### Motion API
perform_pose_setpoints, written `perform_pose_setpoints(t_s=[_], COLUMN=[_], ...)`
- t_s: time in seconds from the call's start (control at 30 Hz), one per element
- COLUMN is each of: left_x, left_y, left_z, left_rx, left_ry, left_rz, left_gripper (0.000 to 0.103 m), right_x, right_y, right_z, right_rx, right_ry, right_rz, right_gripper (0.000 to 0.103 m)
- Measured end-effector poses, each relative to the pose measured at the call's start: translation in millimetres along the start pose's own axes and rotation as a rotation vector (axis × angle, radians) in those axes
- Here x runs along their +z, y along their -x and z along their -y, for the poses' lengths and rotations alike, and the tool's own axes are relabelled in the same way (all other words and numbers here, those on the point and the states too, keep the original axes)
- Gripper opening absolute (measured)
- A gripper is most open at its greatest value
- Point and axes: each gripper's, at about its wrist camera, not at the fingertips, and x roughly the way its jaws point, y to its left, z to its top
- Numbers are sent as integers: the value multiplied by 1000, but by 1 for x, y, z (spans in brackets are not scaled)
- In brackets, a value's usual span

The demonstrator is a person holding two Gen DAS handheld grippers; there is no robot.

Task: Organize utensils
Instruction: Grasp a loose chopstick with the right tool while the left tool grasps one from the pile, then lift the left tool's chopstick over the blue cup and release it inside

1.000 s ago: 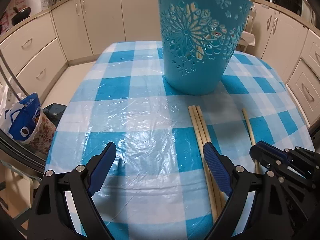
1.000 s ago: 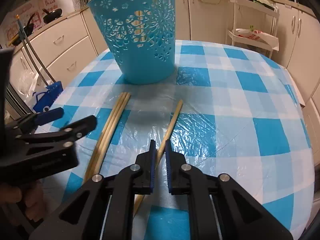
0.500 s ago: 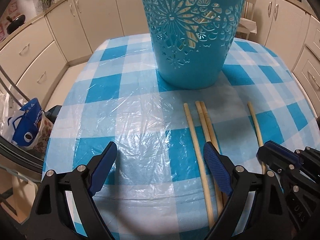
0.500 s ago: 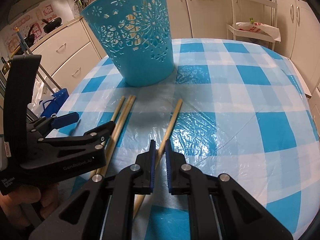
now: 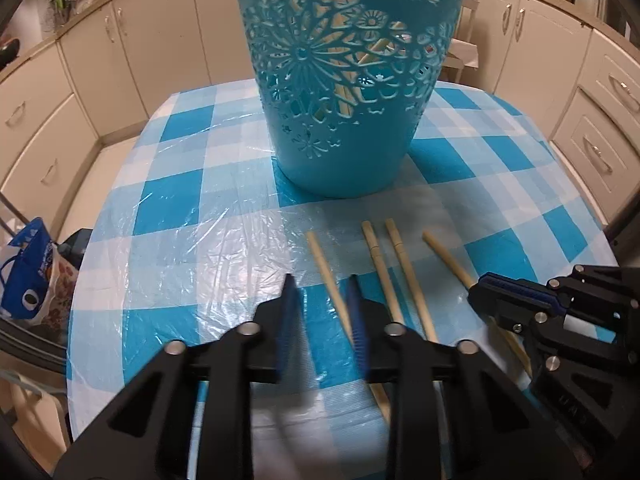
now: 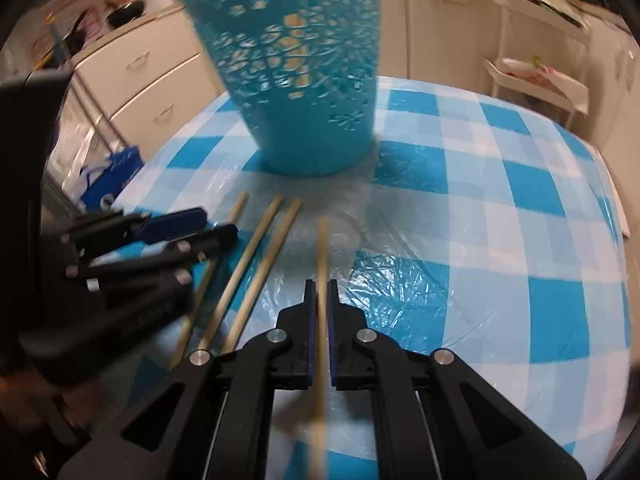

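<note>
Pinching one chopstick (image 6: 322, 256), my right tongs (image 6: 319, 292) hold it tight. My left tongs (image 5: 320, 300) have just been closing, narrow now around another chopstick (image 5: 326, 272), basket (image 5: 344, 80) ahead.

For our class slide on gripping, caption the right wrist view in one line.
Right hand-held gripper shut on a chopstick before the blue basket.

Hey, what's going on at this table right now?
A person with a gripper in each hand is tidying chopsticks into the blue basket, which already holds some. The right gripper is shut on one chopstick. The left gripper has just been closing around another chopstick, which lies between its jaws; the pads don't look pressed on it yet. Two more chopsticks lie on the checked tablecloth.
</note>
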Motion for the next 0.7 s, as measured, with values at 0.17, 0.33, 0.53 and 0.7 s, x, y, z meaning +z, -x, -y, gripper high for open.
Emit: perform_pose_setpoints(t_s=[0.17, 0.33, 0.53, 0.7], left_x=[5, 5, -3, -9], left_y=[0, -1, 17, 72], left_z=[-3, 7, -4, -15], left_rx=[-25, -11, -113, -236], left_ry=[-7, -35, 40, 70], left_rz=[-36, -34, 2, 186], left_gripper=[20, 8, 5, 5], right_x=[1, -3, -14, -20], right_y=[0, 1, 5, 6], right_z=[6, 0, 29, 44], right_rx=[-25, -51, 99, 182], right_ry=[-11, 10, -201, -314], right_rz=[-25, -5, 48, 71], right_gripper=[6, 6, 6, 6])
